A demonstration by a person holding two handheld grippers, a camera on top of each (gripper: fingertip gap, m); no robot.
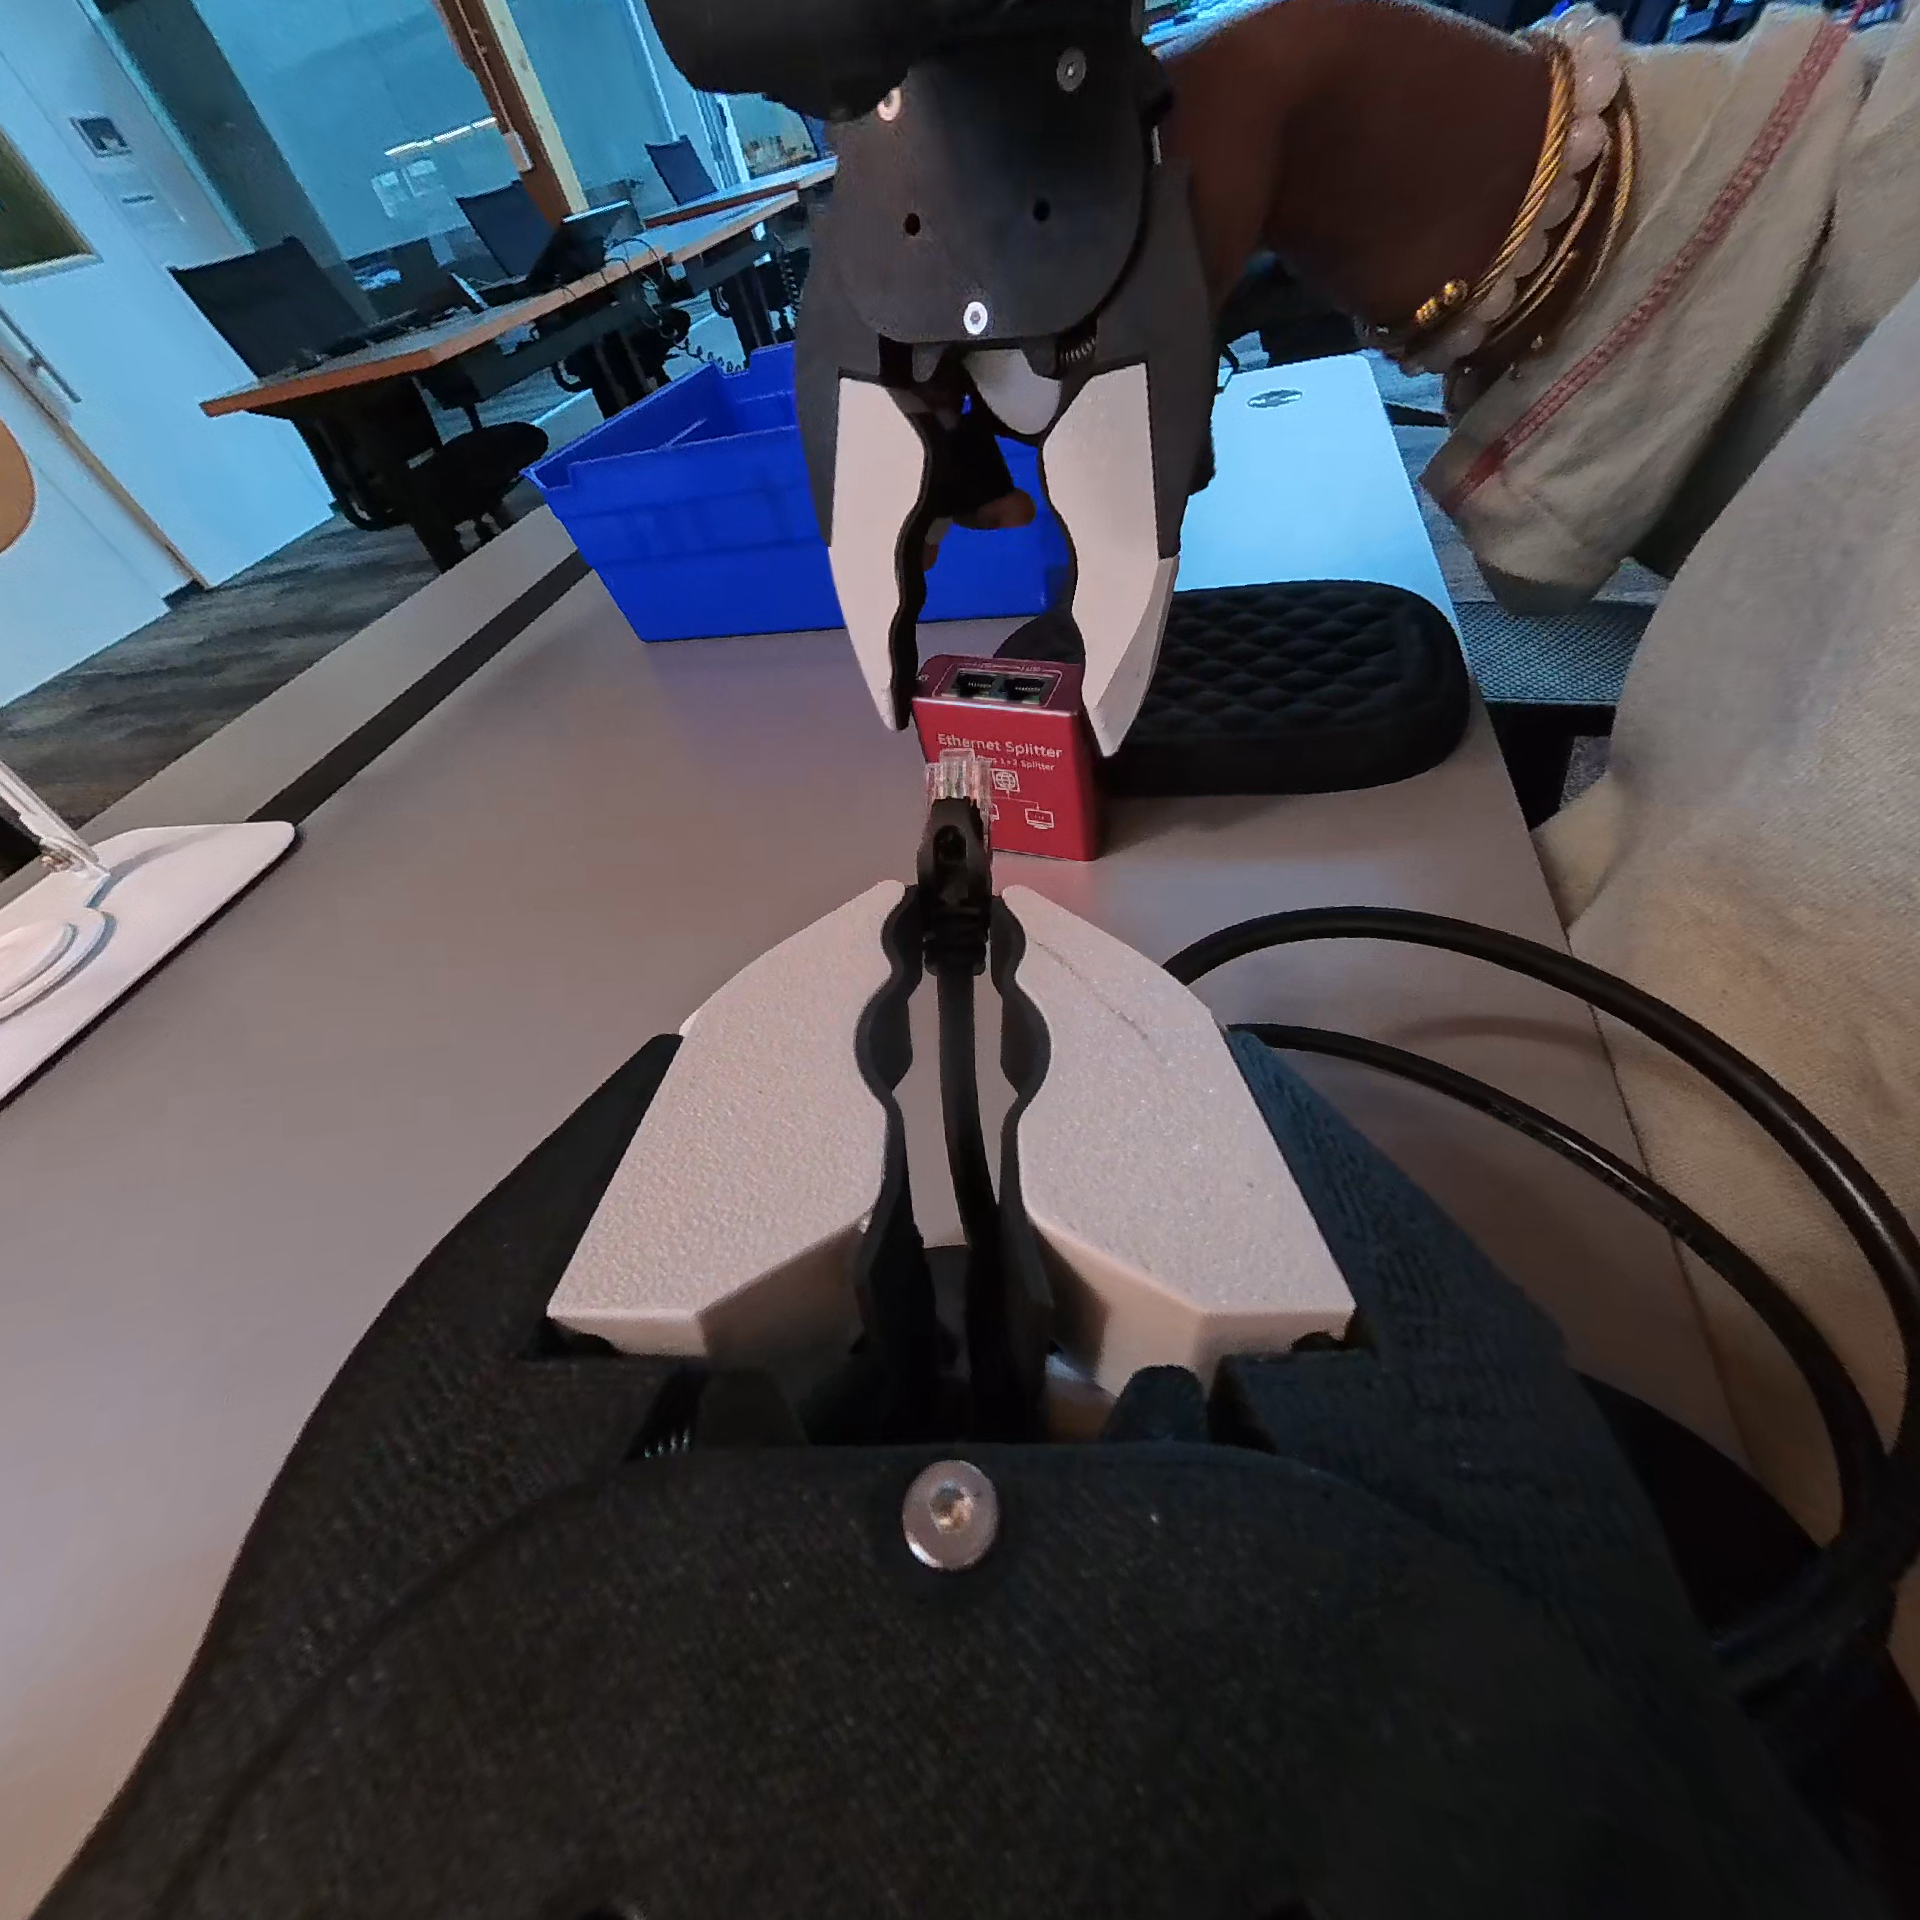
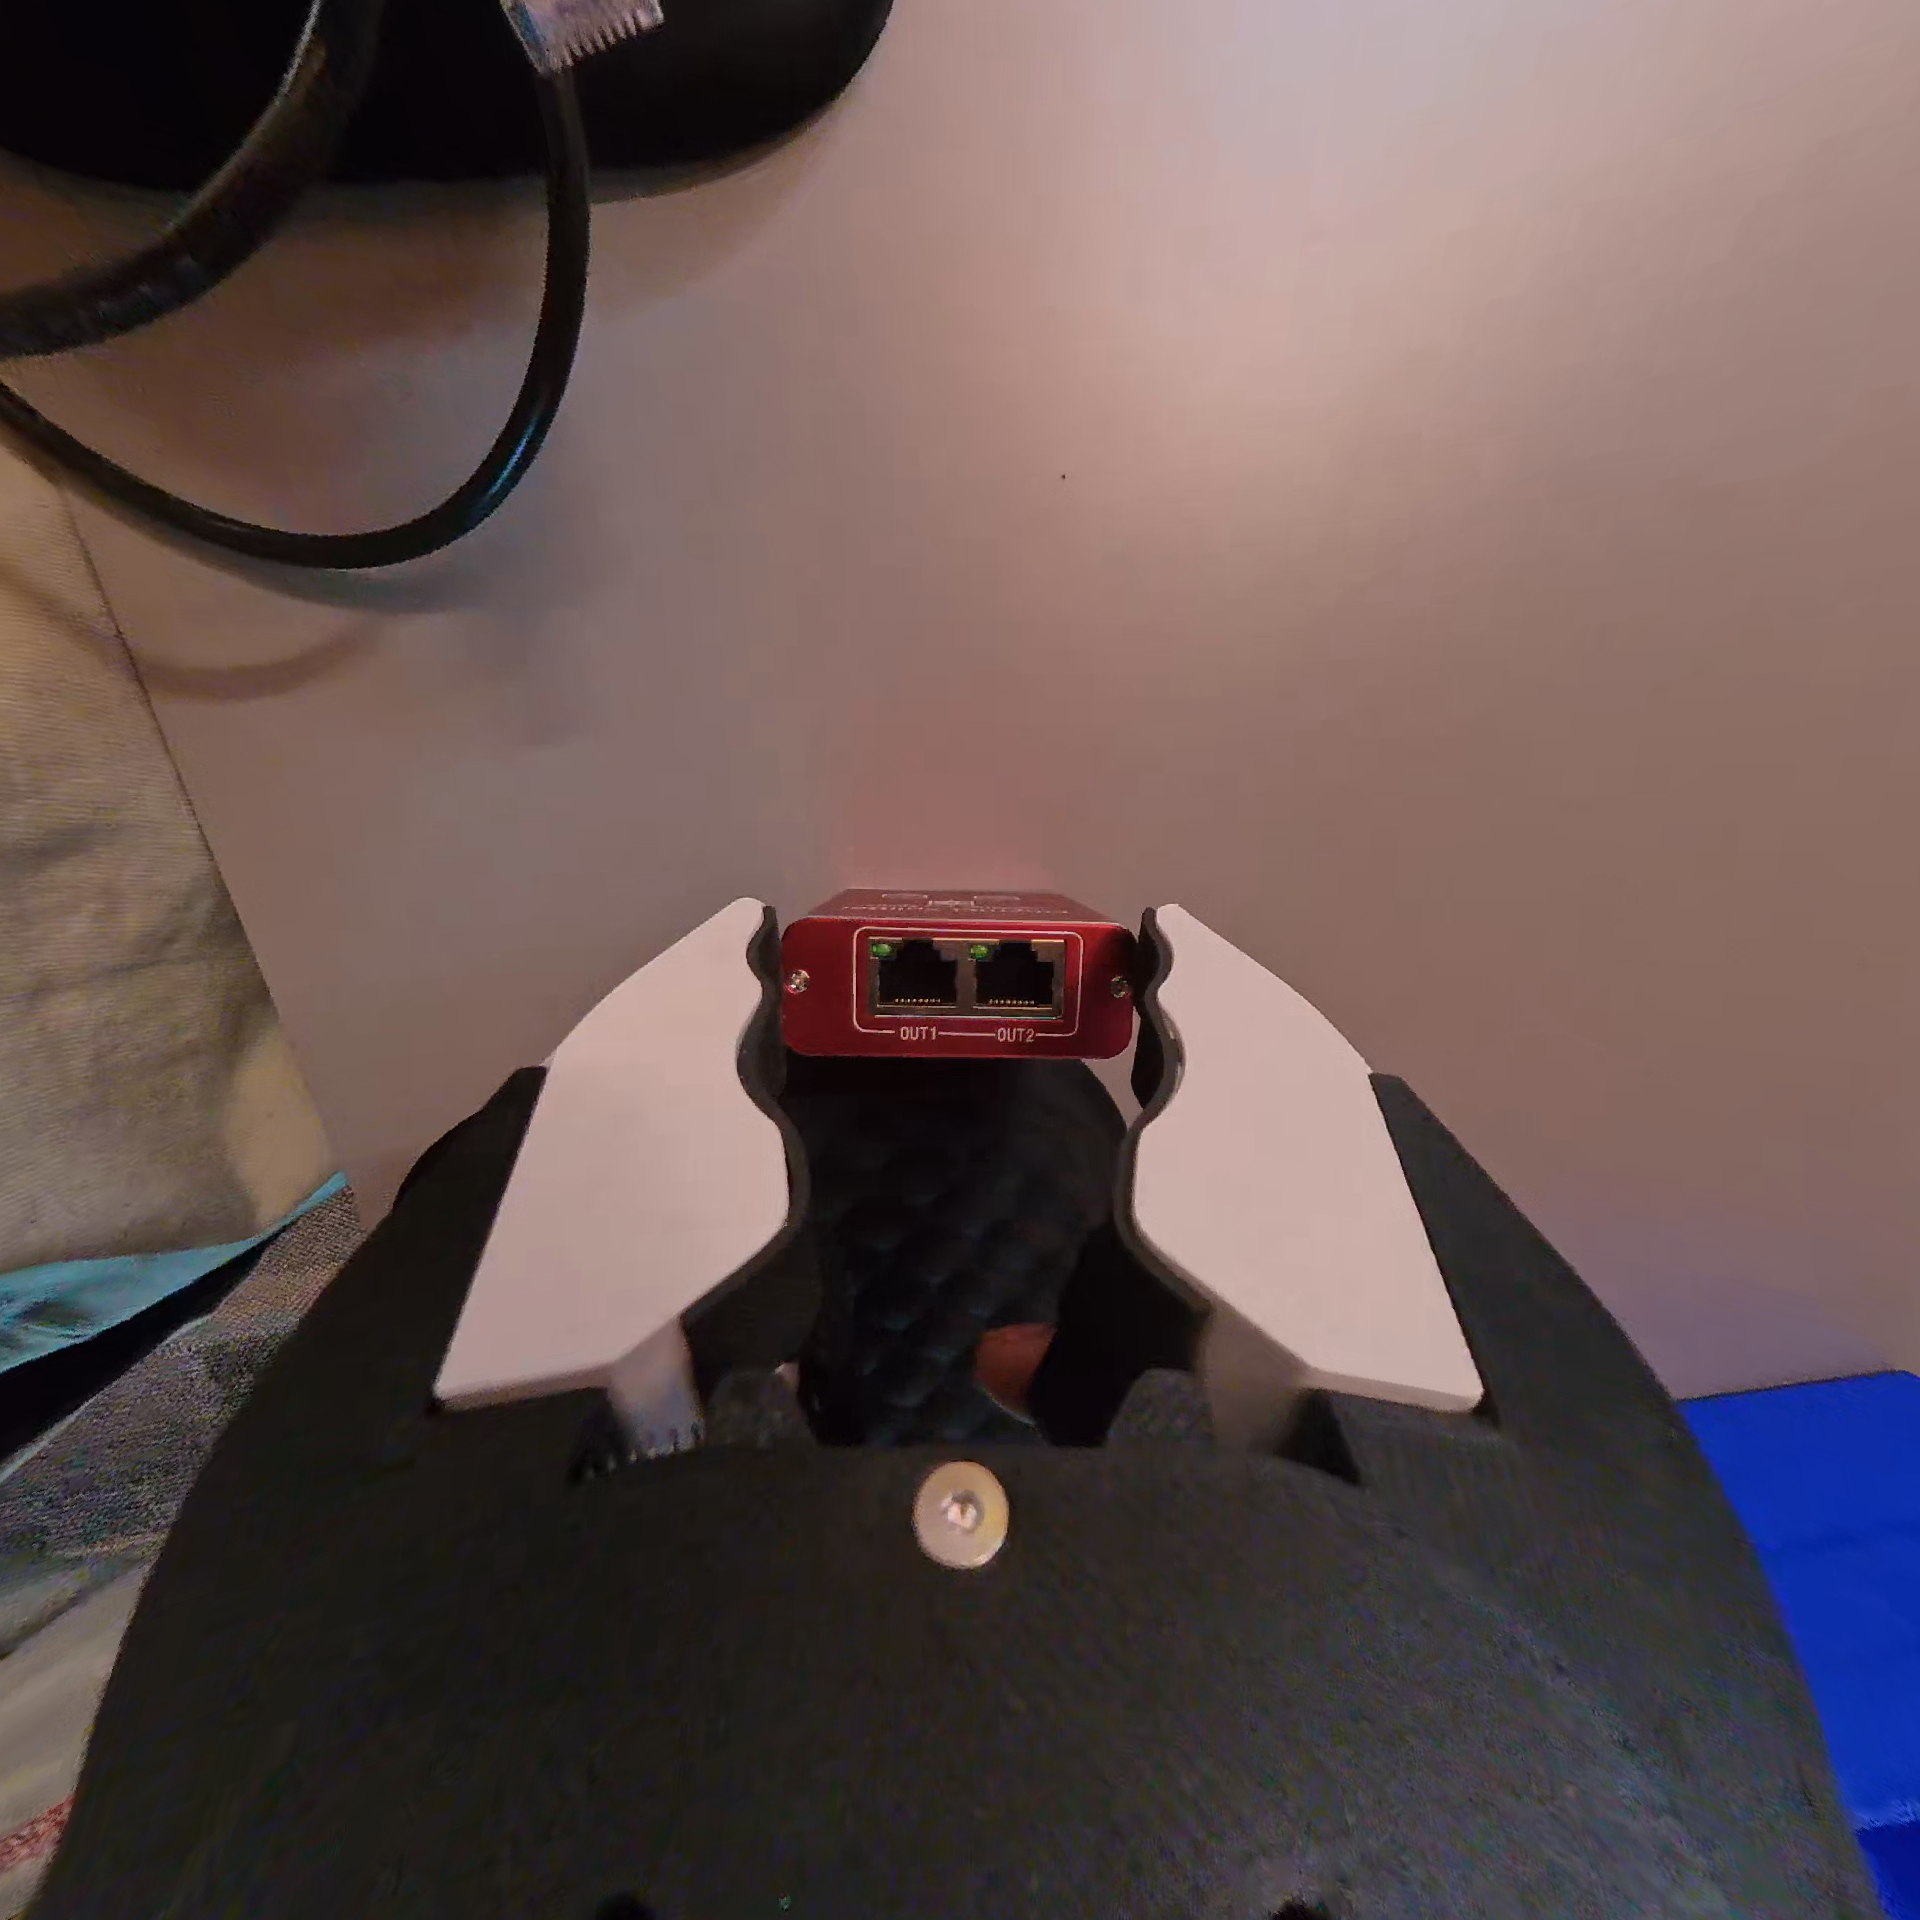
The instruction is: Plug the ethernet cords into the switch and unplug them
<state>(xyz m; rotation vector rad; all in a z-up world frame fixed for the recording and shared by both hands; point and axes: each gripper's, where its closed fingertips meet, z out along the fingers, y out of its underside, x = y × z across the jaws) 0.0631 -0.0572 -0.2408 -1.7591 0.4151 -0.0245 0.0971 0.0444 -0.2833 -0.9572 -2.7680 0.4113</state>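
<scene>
A big office room with desks sits behind a grey tabletop point(image 1: 582, 831). On it, at 12 o'clock from the left gripper point(image 1: 951, 904), stands a small red switch point(image 1: 1023, 769) with two ports, both empty. The left jaws are squeezed narrow on the black cord point(image 1: 961, 1091), just behind its clear plug point(image 1: 956, 777), which points at the switch and is very near it. The right gripper point(image 2: 956, 982) comes from the far side; its jaws are wide, one on each side of the switch, and I cannot tell if they touch it. A blue bin point(image 1: 686, 520) and a black pad point(image 1: 1299, 675) sit behind. If the switch is not held tight, the plug could push it away. If the plug tilts, it could miss the port and bump the red edge.
</scene>
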